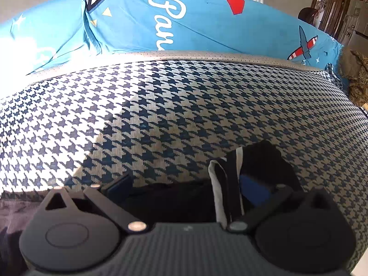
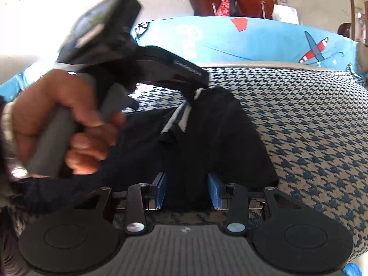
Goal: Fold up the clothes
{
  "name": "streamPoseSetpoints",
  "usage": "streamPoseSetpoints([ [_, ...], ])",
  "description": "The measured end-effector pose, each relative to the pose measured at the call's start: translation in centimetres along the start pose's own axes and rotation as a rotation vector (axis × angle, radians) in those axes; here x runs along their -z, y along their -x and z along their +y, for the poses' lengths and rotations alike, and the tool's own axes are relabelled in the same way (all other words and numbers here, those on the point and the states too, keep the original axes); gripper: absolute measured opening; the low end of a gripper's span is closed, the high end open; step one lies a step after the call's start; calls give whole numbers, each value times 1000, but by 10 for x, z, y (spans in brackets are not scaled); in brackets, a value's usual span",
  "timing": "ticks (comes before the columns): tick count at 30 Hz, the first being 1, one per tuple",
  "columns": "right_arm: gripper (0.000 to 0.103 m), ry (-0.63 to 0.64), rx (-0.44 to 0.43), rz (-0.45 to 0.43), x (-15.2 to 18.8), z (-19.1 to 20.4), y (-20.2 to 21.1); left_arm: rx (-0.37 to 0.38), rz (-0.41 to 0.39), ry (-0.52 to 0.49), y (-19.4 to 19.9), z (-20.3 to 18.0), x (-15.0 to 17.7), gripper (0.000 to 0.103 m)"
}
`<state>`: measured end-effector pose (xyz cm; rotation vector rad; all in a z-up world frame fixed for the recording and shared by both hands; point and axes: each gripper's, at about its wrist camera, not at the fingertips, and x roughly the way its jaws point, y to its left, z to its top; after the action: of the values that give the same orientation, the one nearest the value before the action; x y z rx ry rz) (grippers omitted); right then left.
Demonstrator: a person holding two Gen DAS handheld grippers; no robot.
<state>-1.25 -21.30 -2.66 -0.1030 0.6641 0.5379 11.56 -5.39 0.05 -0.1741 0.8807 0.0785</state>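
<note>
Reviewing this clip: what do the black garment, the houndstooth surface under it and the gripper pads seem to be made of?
Black garment: soft matte fabric, probably knit; it creases and has white stripes.
Houndstooth cover: woven textile, ribbed weave visible.
Right gripper pads: blue, matte, likely foam or rubber; hard to say which.

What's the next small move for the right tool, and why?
Probably shut the right tool on the black garment. Its blue pads stand apart with dark cloth lying between them on the houndstooth cushion, so nothing is pinched there yet. The left tool sits open at the striped edge of the same garment, so the fold likely needs both ends gripped.
</note>
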Motion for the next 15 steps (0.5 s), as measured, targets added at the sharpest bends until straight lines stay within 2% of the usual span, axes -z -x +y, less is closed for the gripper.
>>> streamPoseSetpoints([
  [15,43,-81,50,-21,-1,5,5,-38,22,-46,36,18,24,103],
])
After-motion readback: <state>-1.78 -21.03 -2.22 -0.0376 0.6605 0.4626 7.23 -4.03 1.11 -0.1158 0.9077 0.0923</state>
